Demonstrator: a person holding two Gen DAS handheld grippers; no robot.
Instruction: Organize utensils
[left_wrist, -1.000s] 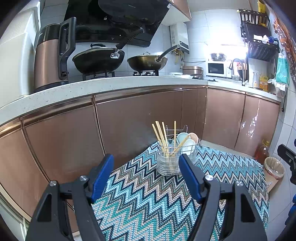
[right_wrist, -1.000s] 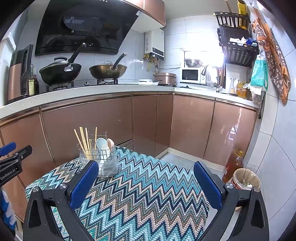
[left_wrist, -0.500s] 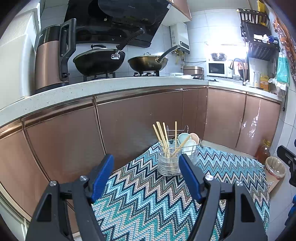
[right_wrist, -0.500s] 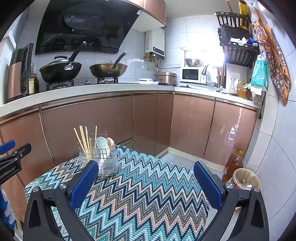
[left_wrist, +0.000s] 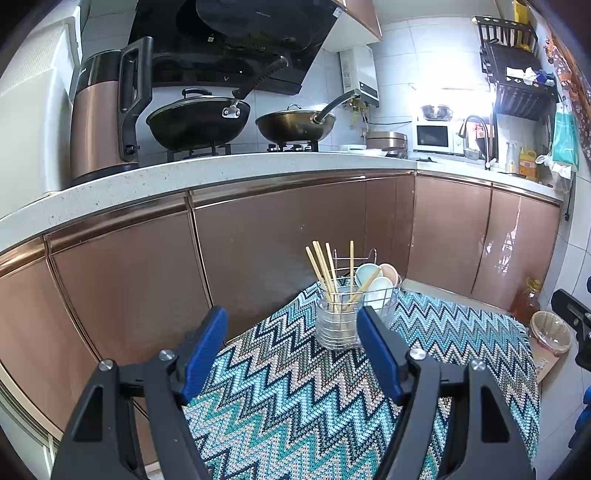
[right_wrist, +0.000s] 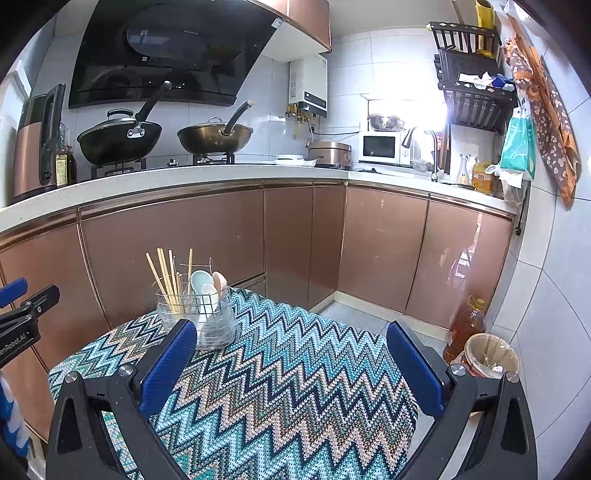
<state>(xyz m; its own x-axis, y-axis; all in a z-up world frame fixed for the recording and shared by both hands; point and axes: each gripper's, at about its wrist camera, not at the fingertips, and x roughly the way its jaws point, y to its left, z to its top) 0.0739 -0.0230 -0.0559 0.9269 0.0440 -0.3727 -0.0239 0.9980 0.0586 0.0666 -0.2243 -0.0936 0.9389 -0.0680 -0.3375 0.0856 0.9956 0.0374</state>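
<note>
tool (left_wrist: 291, 325) pad overlapping glass (left_wrist: 337, 328)

Both wrist views look forward and slightly down over the table (left_wrist: 295, 406), the left nearer the shared glass cup (left_wrist: 338, 325) of chopsticks.

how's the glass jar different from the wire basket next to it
The glass jar is clear, ribbed and round; the wire basket is open metal mesh. The glass jar holds wooden chopsticks standing upright and fanned out; the wire basket holds pale spoons. Both stand side by side on the zigzag cloth.
</note>
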